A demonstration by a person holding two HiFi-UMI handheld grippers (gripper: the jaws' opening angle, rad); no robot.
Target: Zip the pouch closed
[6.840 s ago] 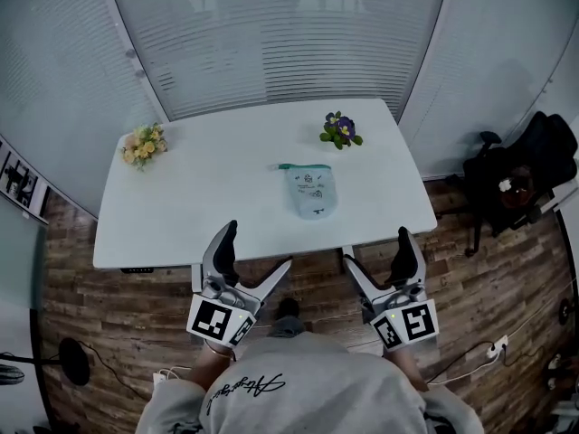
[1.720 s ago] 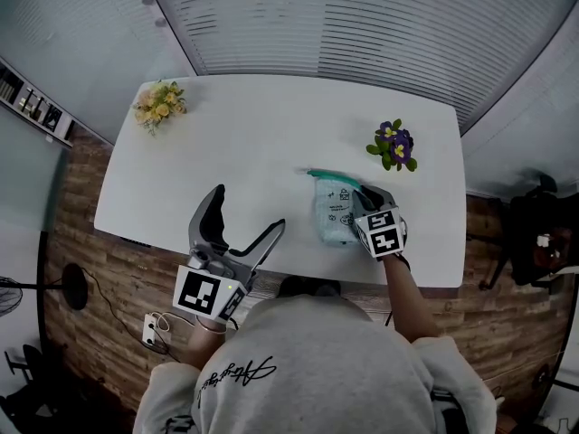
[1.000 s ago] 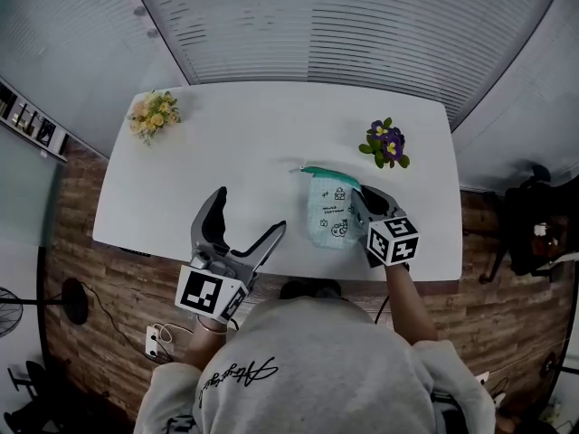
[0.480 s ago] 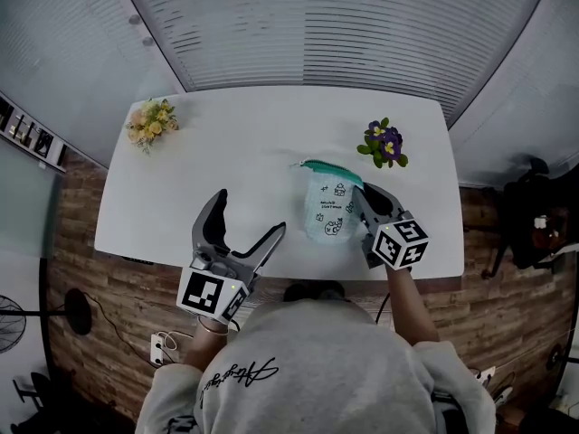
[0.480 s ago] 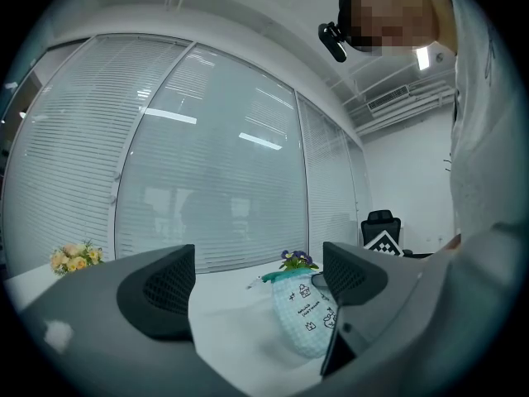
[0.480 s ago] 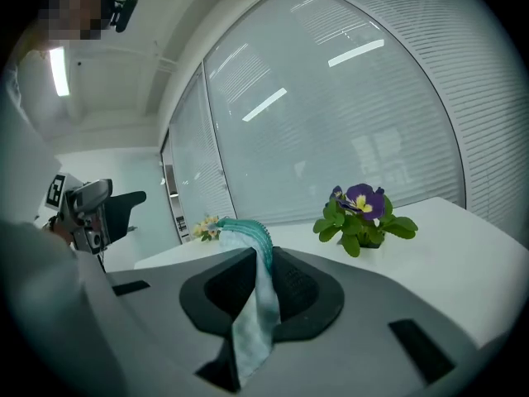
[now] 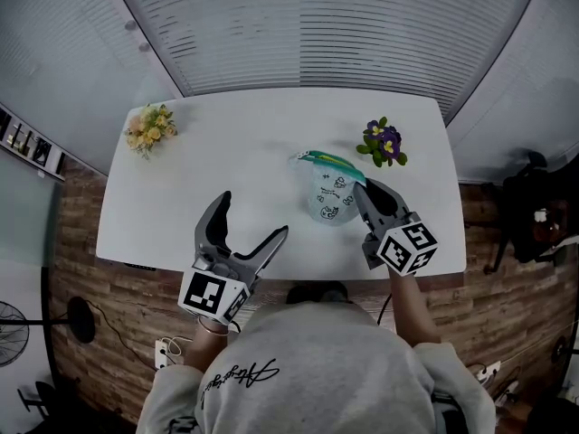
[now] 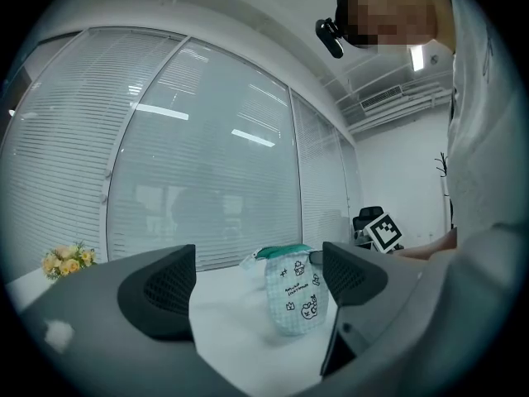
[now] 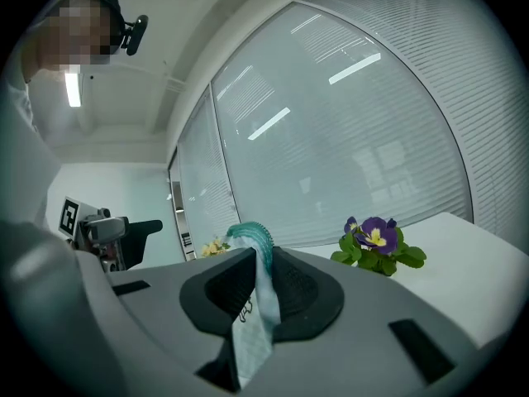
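Jaws of your right gripper (image 7: 362,191) were pinched together on the side edge of the pouch (image 7: 331,194), with a fold of its checked fabric squeezed between the pads. You held the pouch upright over the near right part of the white table (image 7: 226,143), its teal zipper edge (image 7: 327,159) at the top and slanting toward the far side. Whether its bottom touched the tabletop could not be told. The printed face of the pouch was turned toward your left gripper (image 7: 253,214). That gripper hung at the near edge of the table, to the left of the pouch and apart from it, with its jaws spread wide and nothing between them; through the gap its own view looked across at the pouch. A pot of purple flowers (image 7: 382,143) stood just beyond your right gripper near the right edge, and a bunch of yellow flowers (image 7: 147,129) lay at the far left corner, well apart from the pouch.
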